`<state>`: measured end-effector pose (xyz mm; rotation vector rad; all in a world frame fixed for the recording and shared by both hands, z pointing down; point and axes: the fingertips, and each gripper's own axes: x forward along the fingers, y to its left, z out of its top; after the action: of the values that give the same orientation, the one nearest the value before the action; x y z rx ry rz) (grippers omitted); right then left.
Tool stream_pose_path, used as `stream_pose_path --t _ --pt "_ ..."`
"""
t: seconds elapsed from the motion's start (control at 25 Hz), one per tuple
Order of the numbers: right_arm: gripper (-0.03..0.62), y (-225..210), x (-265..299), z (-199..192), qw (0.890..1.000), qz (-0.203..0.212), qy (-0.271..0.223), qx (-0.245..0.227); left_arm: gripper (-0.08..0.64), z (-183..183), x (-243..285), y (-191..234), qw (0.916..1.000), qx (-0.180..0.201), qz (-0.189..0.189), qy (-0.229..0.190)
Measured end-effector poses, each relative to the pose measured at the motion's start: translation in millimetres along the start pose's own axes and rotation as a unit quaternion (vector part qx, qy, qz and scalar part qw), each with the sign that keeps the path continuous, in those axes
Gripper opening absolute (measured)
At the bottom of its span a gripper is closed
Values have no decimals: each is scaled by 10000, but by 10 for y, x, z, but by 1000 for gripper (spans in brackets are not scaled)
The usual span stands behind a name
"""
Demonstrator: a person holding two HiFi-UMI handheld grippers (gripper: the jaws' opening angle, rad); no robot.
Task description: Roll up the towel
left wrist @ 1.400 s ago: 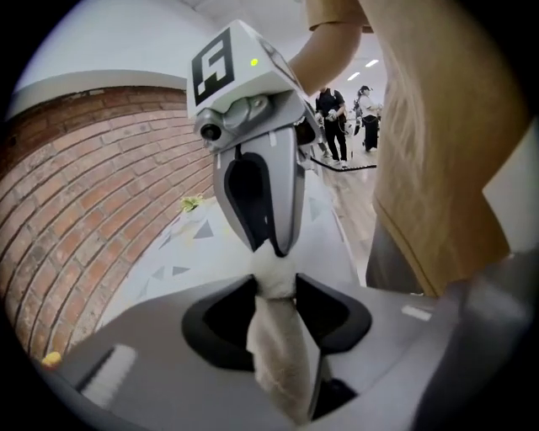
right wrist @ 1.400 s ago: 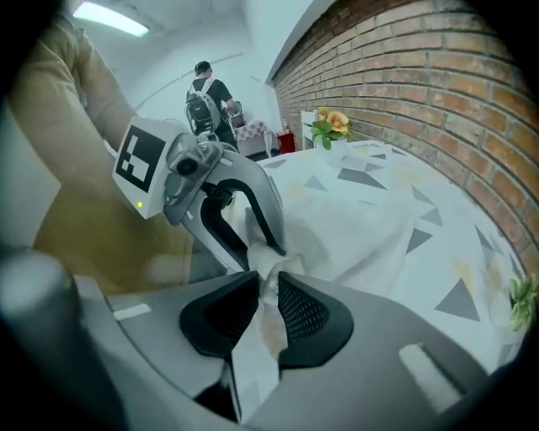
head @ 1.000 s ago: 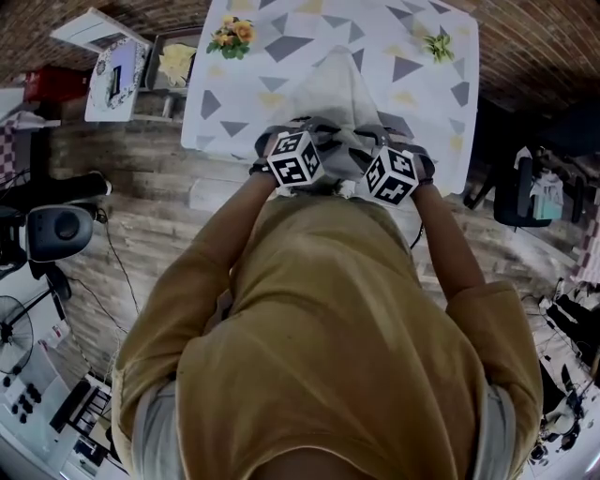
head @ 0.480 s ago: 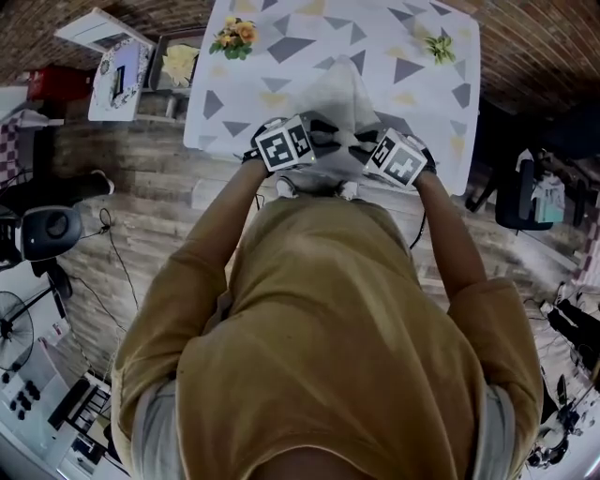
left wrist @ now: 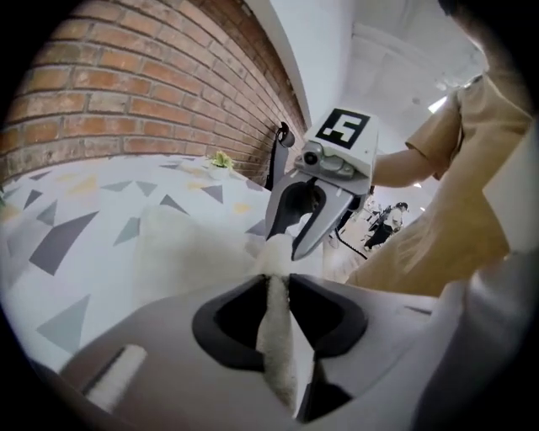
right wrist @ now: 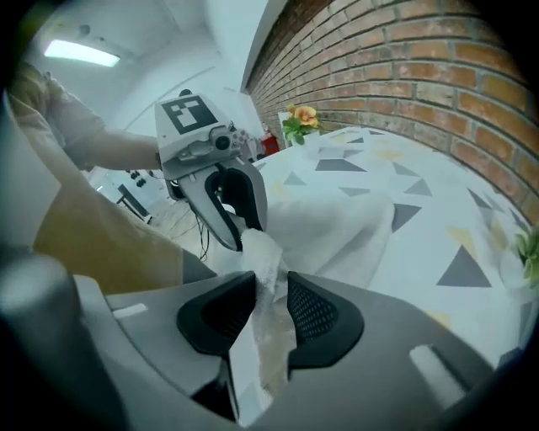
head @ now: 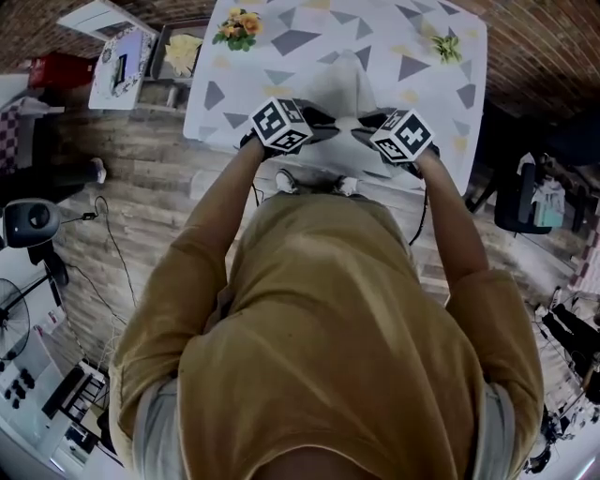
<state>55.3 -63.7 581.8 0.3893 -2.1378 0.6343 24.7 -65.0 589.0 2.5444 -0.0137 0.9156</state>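
step: the start of the roll, near edge of the towel (head: 345, 89) is held up by both tools.
left tool (left wrist: 275, 290): clamped on the towel edge; its jaws have just been closing.
right tool (right wrist: 265, 295): pinches the same edge; its jaws have also just been closing.
towel place: on the patterned surface (head: 450, 94), stretching away from the tools.
next move: probably fold the edge over, evenly and tight.
count: one towel, two tools, two flower bunches (head: 236, 25).

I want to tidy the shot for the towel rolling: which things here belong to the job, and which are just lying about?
In use: towel; left claw and right claw, both just closing on its edge; table under it.
Lying about: orange flowers; green sprig.
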Motion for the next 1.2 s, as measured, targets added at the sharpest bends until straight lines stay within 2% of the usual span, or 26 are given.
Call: stream_pose_path --t 0.2,0.36,0.52,0.6,0.72,0.84,0.96,1.08,1.2 --pt "112 -62 -92 -1 9974 -574 184 -405 147 3 80 97 9993 -224 -214 199" --pt "112 -104 -359 131 9922 -1125 -63 -530 147 5 132 148 9977 -362 -412 410" --pt "109 132 -103 73 9885 -863 79 -1237 147 -16 172 187 9958 -344 -527 666" --pt "72 47 26 15 9874 -1026 173 -1193 146 -16 195 202 9949 -335 -563 770" --pt "57 -111 142 -45 9884 -1134 274 -969 147 -9 204 230 9951 -339 -532 760" --pt "55 -165 175 -76 9891 -1143 301 -873 155 42 156 246 9978 -109 -315 573" --pt "55 -167 183 -67 9884 -1191 324 -883 153 52 -68 291 9978 351 379 406" --pt "55 -171 182 -89 9884 -1192 337 -874 152 88 -317 154 9921 724 1014 177" --pt "55 -177 187 -100 9878 -1211 374 -904 150 51 -295 -163 9858 1261 1072 283"
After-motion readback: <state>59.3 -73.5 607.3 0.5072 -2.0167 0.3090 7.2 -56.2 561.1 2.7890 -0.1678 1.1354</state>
